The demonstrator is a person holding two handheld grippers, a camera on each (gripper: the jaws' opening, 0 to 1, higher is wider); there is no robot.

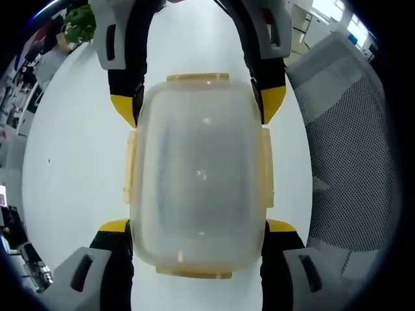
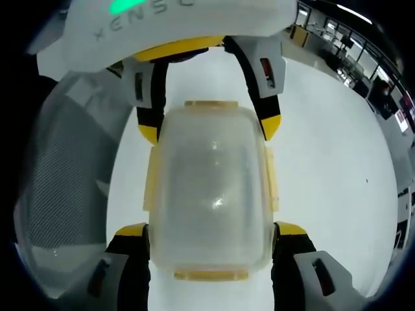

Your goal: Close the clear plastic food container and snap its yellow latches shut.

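Observation:
The clear plastic food container (image 1: pixel 198 175) lies on the white table (image 1: pixel 71 162) with its lid on top. Yellow latches show on all its sides, such as the long-side latch (image 1: pixel 266 168) and the end latch (image 1: pixel 198 78). My left gripper (image 1: pixel 198 225) rises from below, its yellow-tipped jaws pressed on both sides of the container's near end. My right gripper (image 1: pixel 198 103) comes from the top and clasps the far end the same way. In the right gripper view the container (image 2: pixel 211 194) sits between the right gripper (image 2: pixel 211 228) and the left gripper (image 2: pixel 209 126).
A grey mesh chair (image 1: pixel 350 129) stands close beside the table, also seen as the chair (image 2: pixel 65 181). A green object (image 1: pixel 81 23) sits at the table's far left edge. Office desks show in the background.

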